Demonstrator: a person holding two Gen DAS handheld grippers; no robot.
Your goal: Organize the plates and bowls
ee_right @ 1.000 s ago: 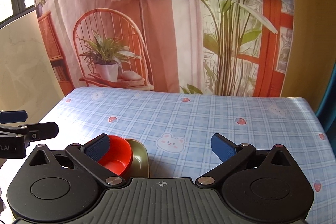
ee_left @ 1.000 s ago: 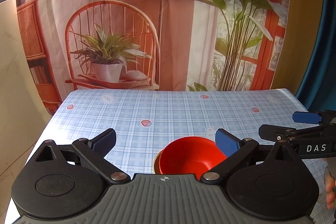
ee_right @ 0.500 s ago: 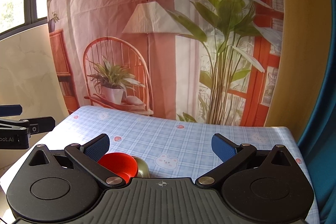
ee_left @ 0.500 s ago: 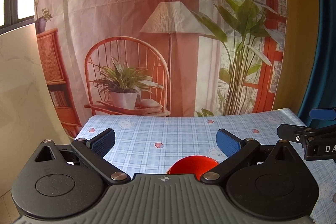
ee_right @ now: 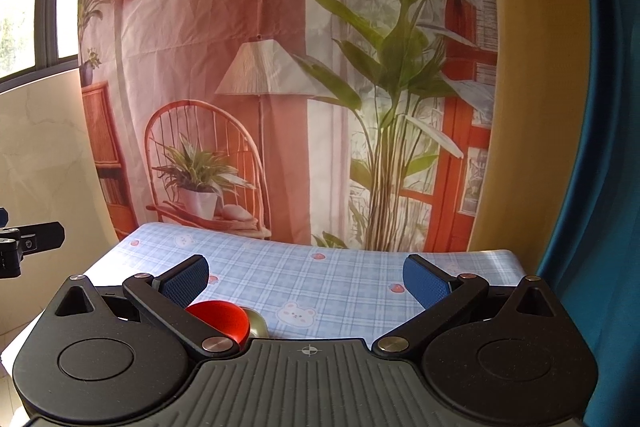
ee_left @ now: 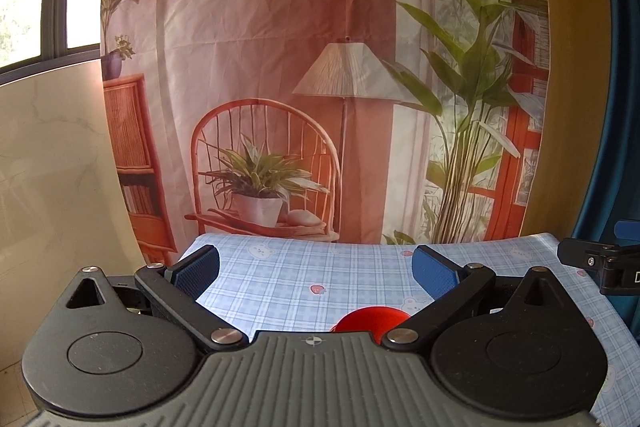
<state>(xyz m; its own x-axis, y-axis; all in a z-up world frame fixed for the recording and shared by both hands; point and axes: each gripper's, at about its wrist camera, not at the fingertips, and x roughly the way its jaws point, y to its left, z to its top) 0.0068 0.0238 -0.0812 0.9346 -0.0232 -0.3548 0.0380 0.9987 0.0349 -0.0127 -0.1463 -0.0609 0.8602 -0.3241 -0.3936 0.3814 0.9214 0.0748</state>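
A red bowl (ee_right: 222,319) rests inside an olive-green dish (ee_right: 258,323) on the checked tablecloth (ee_right: 320,279), low in the right wrist view behind the left finger. In the left wrist view only the red bowl's top (ee_left: 372,319) peeks over the gripper body. My left gripper (ee_left: 316,269) is open and holds nothing, well above and back from the bowl. Nothing sits between the wide-apart fingers of my open right gripper (ee_right: 306,279). The right gripper's tip (ee_left: 592,259) shows at the left view's right edge. The left gripper's tip (ee_right: 28,239) shows at the right view's left edge.
A printed backdrop (ee_left: 320,87) of a chair, lamp and plants hangs behind the table's far edge. A pale marble-look wall (ee_left: 52,167) stands to the left. A blue curtain (ee_right: 600,147) hangs at the right.
Both grippers have risen and pulled back from the table. The red bowl and green dish have sunk lower in both views and are now mostly hidden behind the gripper bodies.
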